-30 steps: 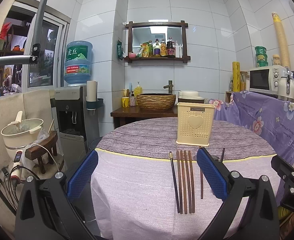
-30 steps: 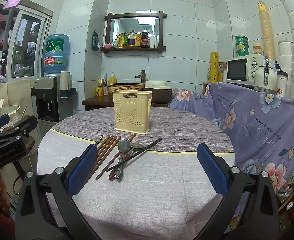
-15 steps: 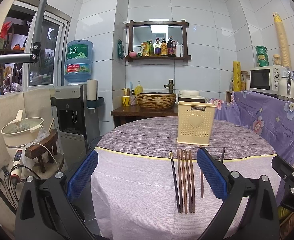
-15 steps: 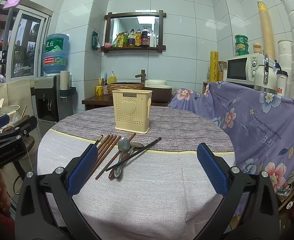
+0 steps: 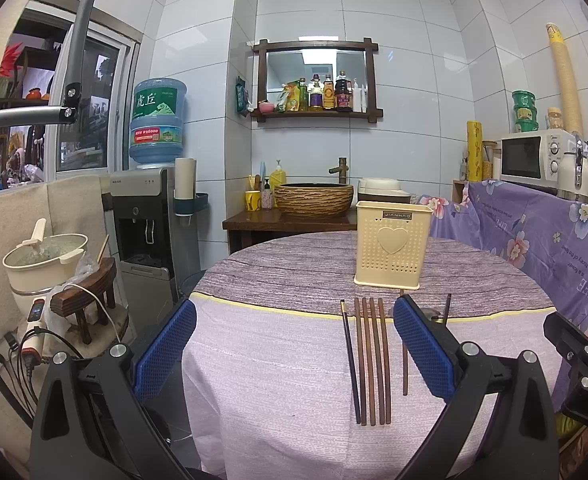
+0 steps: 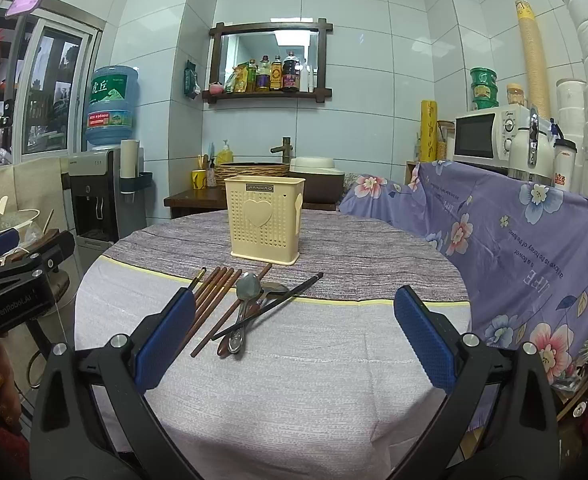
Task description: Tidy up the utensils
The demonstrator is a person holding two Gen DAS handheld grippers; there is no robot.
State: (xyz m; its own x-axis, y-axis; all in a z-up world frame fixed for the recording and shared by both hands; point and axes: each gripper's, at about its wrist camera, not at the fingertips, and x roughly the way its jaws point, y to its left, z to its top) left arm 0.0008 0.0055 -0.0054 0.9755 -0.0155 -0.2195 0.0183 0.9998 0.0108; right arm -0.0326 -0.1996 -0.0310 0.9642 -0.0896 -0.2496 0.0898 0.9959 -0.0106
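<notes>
A cream perforated utensil holder (image 5: 392, 246) (image 6: 265, 220) with a heart on its front stands upright on the round table. In front of it lie several brown chopsticks (image 5: 372, 360) (image 6: 210, 300) side by side, one dark chopstick (image 6: 270, 306) lying crosswise, and two metal spoons (image 6: 246, 300). My left gripper (image 5: 294, 344) is open and empty, hovering before the table's near left edge, the chopsticks just inside its right finger. My right gripper (image 6: 294, 344) is open and empty, above the near table edge, short of the utensils.
The round table (image 6: 294, 380) has a lilac cloth in front and a grey striped cloth behind. A purple floral cover (image 6: 514, 232) drapes a counter at right with a microwave (image 6: 490, 136). A water dispenser (image 5: 146, 216) and a stool with a pot (image 5: 46, 264) stand at left.
</notes>
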